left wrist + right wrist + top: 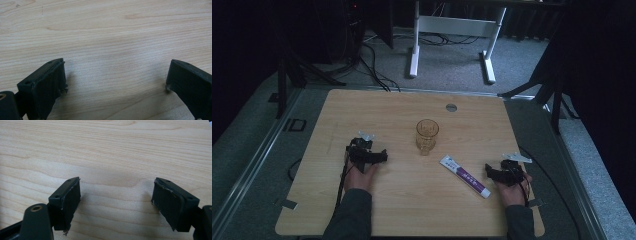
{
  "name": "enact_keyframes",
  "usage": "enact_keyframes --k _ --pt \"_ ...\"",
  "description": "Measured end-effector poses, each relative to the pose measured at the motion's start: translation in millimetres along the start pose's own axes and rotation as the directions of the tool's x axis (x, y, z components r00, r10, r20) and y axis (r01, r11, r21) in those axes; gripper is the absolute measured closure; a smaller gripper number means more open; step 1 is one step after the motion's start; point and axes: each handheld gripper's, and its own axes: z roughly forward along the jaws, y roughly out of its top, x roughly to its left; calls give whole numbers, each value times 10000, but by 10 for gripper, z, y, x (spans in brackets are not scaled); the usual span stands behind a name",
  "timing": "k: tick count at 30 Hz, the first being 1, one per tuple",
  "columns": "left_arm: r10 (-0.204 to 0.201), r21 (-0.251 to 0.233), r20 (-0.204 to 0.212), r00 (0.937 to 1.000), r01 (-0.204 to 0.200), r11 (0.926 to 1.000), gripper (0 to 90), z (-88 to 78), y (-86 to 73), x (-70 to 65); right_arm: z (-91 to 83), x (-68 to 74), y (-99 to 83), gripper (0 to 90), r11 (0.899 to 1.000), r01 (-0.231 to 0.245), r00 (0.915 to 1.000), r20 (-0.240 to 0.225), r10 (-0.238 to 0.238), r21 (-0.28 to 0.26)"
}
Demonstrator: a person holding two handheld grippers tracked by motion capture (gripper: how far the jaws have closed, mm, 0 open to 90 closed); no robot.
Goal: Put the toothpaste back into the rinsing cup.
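Slim white toothpaste tube lies flat, purple cap end slanting toward the right gripper, just beside it. Both grippers gape empty over grainy wood, left gripper included.

High view: fixed above the near edge of the table, facing forward and down, far enough to take in the whole top, both forearms and the floor beyond.

Left gripper view: riding on the left tongs, looking along two black jaws, very close to the wood grain.

Right gripper view: riding on the right tongs, equally near, angled down at the boards.

Shared among all three: bare tabletop, near the left tongs and right tongs.
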Motion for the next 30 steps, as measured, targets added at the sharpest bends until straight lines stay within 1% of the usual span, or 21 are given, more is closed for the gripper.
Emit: enact_keyframes --k 13,15,16,18,19,20,22,25,30 --pt "2 0 6 10000 -2 10000 26 0 0 0 2 -3 1 217 10000 51 10000 -45 -51 12" --pt "1 1 1 10000 -1 10000 26 0 0 0 0 -12 6 229 9999 104 9999 -97 -103 47" --pt "1 0 6 10000 -1 10000 26 0 0 0 -5 -18 9 245 9999 98 9999 -129 -97 82" --pt "-1 -1 7 10000 1 10000 26 0 0 0 -32 -45 25 320 9998 21 9999 -118 -19 204" --pt "0 -1 7 10000 0 10000 26 0 0 0 -43 -56 30 339 9996 -53 9997 -226 59 259" --pt "0 0 5 10000 0 10000 26 0 0 0 -59 -72 34 378 9993 -205 9990 -396 217 308" --pt "-14 -1 -15 10000 14 10000 26 -1 -1 -2 -91 -95 40 405 9986 -349 9972 -651 375 405" --pt "-24 1 -20 10000 24 10000 27 -2 -2 -3 -152 -106 63 426 9992 -170 9978 -631 192 363" --pt "-21 1 -20 10000 21 10000 27 -2 -2 -3 -277 -128 135 430 9996 168 9980 -619 -153 238"
